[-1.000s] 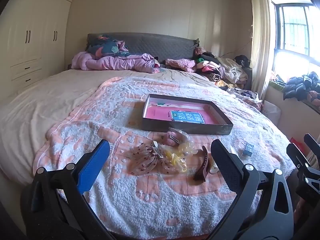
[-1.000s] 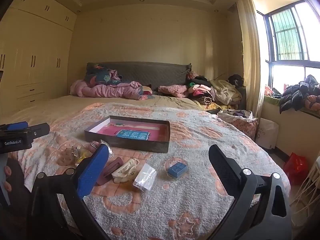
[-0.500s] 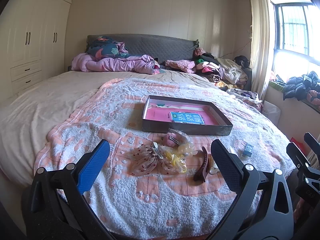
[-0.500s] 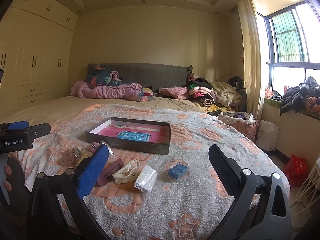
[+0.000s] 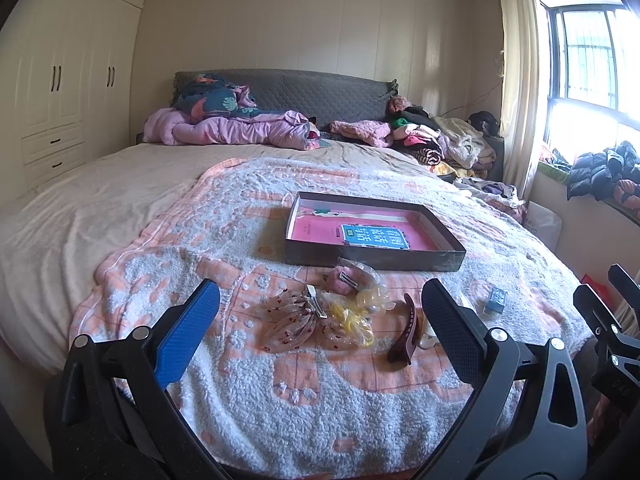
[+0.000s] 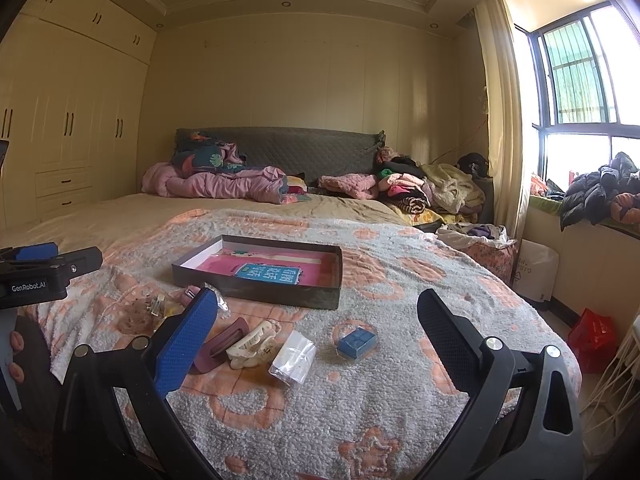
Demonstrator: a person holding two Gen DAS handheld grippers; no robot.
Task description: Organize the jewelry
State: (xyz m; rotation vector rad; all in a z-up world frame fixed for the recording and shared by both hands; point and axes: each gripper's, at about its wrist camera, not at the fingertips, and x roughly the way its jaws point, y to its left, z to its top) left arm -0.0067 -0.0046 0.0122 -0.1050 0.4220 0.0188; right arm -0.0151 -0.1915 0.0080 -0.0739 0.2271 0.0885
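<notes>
A shallow dark box (image 5: 374,261) with a pink lining and a blue card (image 5: 375,237) lies on the bed blanket; it also shows in the right wrist view (image 6: 256,290). In front of it lie a sheer dotted bow clip (image 5: 298,322), a yellow bagged item (image 5: 352,316), a pink fuzzy clip (image 5: 344,278) and a brown claw clip (image 5: 405,330). The right wrist view shows a maroon clip (image 6: 219,345), a cream claw clip (image 6: 251,345), a clear packet (image 6: 292,362) and a small blue box (image 6: 357,342). My left gripper (image 5: 320,308) and right gripper (image 6: 316,316) are open, empty, held above the near bed edge.
Pink bedding (image 5: 228,130) and piled clothes (image 5: 436,140) lie by the grey headboard. Wardrobes (image 5: 60,88) stand at the left. A window sill with dark clothes (image 5: 600,172) is at the right. A red bag (image 6: 592,344) sits on the floor.
Both views have shifted very slightly; the items on the blanket have not moved. Both grippers stay open.
</notes>
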